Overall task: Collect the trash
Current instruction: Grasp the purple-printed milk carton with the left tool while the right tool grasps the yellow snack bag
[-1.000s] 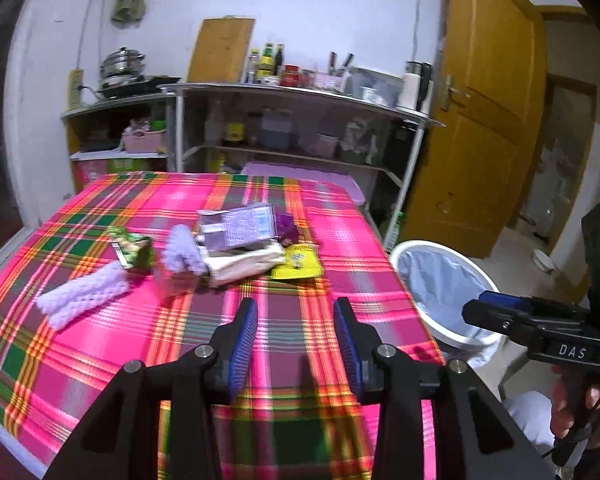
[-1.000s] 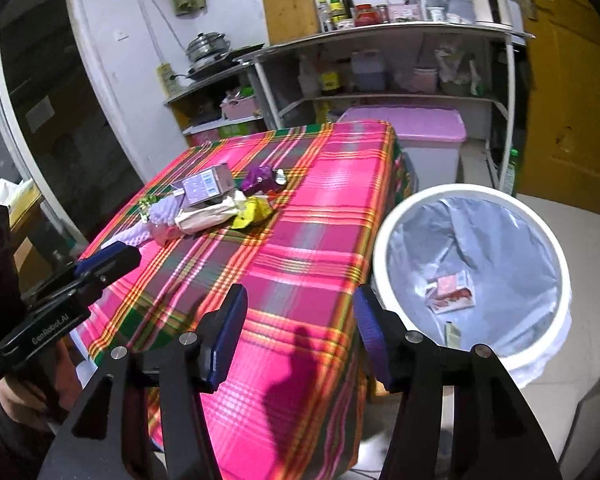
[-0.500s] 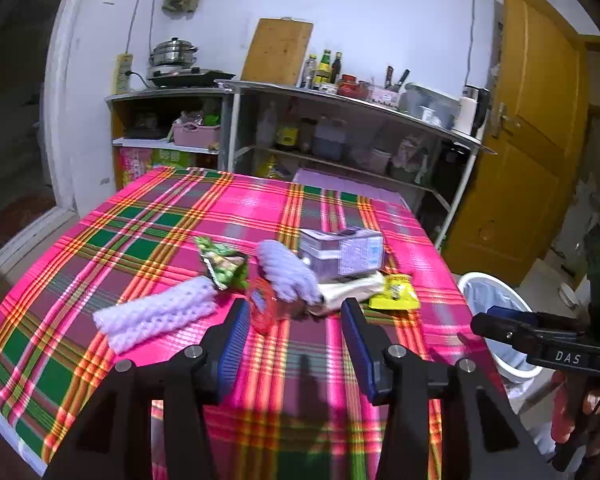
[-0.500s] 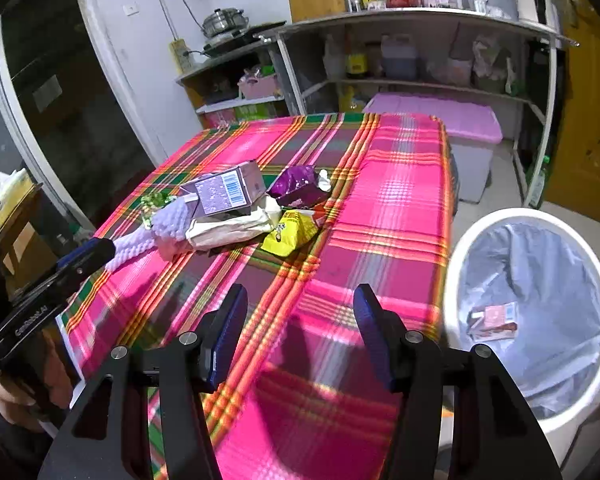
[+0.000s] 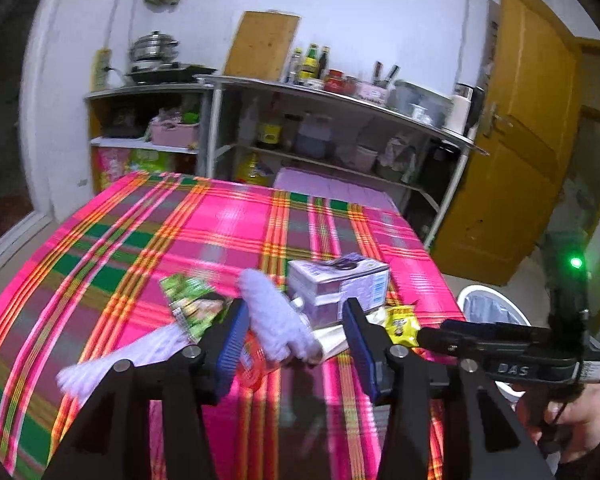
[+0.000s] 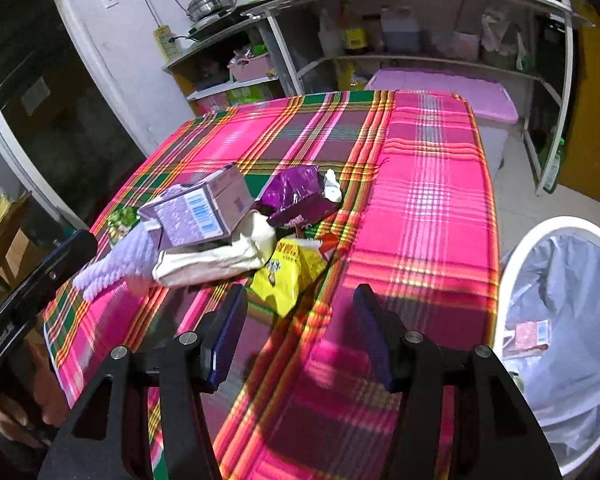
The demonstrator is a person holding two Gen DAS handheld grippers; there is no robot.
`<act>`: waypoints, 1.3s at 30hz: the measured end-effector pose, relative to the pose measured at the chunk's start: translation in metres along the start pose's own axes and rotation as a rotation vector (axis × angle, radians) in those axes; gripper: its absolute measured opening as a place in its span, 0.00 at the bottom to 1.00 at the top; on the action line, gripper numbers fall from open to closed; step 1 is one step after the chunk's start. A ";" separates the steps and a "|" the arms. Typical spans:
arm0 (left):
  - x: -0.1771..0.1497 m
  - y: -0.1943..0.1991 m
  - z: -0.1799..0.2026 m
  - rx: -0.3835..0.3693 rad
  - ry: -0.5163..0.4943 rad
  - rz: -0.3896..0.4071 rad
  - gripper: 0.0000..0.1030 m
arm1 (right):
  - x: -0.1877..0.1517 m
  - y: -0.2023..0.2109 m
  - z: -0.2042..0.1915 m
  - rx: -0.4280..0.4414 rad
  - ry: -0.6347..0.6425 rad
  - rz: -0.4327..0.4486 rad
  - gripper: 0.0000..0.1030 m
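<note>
A heap of trash lies on the pink plaid table [image 5: 220, 224]: a purple carton [image 5: 336, 288] [image 6: 204, 208], lavender foam netting [image 5: 276, 320] [image 6: 128, 256], a green wrapper [image 5: 192, 300], a yellow packet [image 6: 288, 272] [image 5: 400, 320], a cream bag [image 6: 220, 256], a purple wrapper [image 6: 296, 196]. My left gripper [image 5: 294, 344] is open, its fingers either side of the foam netting. My right gripper [image 6: 300, 332] is open and empty, just short of the yellow packet. The white bin [image 6: 560, 320] stands right of the table.
The bin [image 5: 488, 308] has a grey liner and holds a pink packet [image 6: 528, 334]. Metal shelves [image 5: 320, 128] with bottles and pots stand behind the table. A purple storage box [image 6: 452, 92] sits at the far end. A yellow door [image 5: 512, 140] is at right.
Both grippers have moved forward toward the trash heap. The left one now straddles the foam netting; the right one has swung from the bin toward the yellow packet. Both stayed open.
</note>
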State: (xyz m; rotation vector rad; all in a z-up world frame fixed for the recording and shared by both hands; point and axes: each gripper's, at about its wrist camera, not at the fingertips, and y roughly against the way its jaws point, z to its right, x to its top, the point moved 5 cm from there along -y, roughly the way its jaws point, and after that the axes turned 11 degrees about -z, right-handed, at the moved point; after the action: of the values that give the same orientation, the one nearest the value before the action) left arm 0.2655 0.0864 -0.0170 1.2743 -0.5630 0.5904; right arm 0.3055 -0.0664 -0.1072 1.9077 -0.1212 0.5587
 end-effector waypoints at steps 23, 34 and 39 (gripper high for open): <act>0.013 -0.052 0.041 -0.291 -0.082 -0.120 0.58 | -0.016 0.003 0.026 0.039 -0.044 0.006 0.11; 0.036 -0.069 0.037 -0.134 -0.206 -0.079 0.67 | -0.033 0.022 0.045 0.043 -0.085 0.029 0.11; 0.041 -0.087 0.035 -0.174 -0.238 -0.122 0.70 | -0.035 0.020 0.051 0.051 -0.098 0.025 0.11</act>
State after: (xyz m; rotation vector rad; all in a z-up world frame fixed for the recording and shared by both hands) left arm 0.3522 0.0396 -0.0431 1.2110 -0.7123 0.2830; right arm 0.2841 -0.1265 -0.1202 1.9863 -0.1958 0.4885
